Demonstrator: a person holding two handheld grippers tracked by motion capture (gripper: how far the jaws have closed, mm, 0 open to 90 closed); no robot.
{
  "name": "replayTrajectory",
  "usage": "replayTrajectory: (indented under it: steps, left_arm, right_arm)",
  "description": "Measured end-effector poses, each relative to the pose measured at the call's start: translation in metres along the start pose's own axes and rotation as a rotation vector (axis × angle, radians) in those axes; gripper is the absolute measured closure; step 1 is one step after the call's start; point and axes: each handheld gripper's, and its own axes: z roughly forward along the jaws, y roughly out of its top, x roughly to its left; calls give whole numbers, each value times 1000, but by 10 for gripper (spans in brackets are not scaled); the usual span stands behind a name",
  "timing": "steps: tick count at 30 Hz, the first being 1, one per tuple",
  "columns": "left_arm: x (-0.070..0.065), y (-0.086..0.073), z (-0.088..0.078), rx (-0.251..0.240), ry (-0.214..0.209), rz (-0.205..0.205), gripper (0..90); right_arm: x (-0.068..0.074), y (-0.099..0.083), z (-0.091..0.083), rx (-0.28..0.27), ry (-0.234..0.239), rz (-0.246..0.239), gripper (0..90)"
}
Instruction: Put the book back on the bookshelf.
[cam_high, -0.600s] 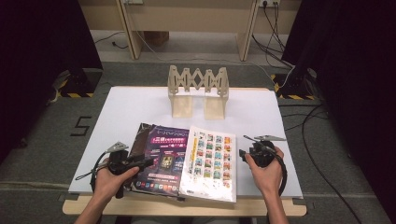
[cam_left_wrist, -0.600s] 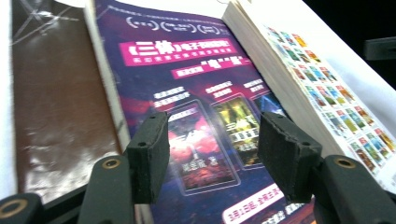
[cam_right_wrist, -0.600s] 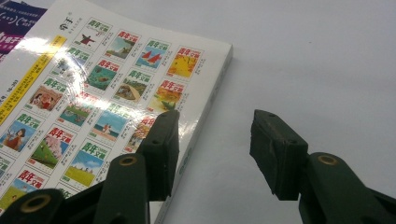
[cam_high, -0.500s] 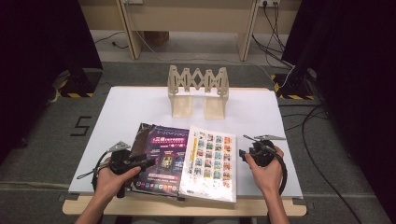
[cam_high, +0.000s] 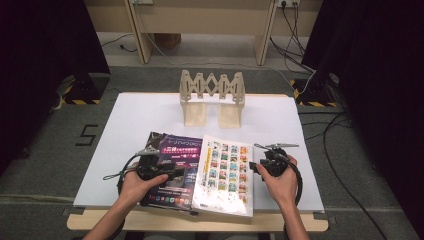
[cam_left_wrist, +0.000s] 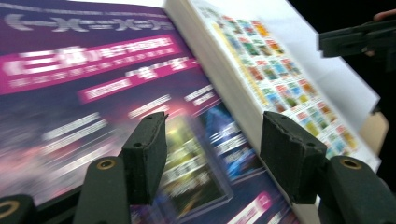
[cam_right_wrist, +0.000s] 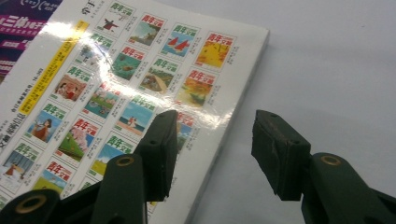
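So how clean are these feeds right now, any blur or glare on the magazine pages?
Left gripper view: the purple page is smeared by motion blur, its text unreadable, the jaws sharper. Right gripper view: sharp, with a white streak of glare across the page of small cover pictures. High view: evenly lit white table, dark surroundings, slight sheen on the open magazine.

Glossy paper magazine; matt white table; wooden stand.

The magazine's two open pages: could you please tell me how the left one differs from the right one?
The left page is dark purple with pink banners; the right page is white with a grid of small colourful cover pictures. The left claw hovers over the left page, while the right claw sits at the right page's outer edge. Both pages are glossy and lie flat.
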Motion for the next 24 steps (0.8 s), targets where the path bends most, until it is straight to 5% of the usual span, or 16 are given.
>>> replayTrajectory:
  steps: [4, 13, 24]
  left_arm:
    - [-7, 10, 18, 27, -33, 4, 401]
    - [-11, 20, 46, 60, -32, 5, 403]
    - [-13, 22, 65, 75, -28, -61, 428]
  right_arm:
    - [2, -2, 7, 30, 9, 12, 496]
    - [2, -10, 17, 72, 33, 42, 492]
    - [7, -12, 29, 112, 39, 66, 454]
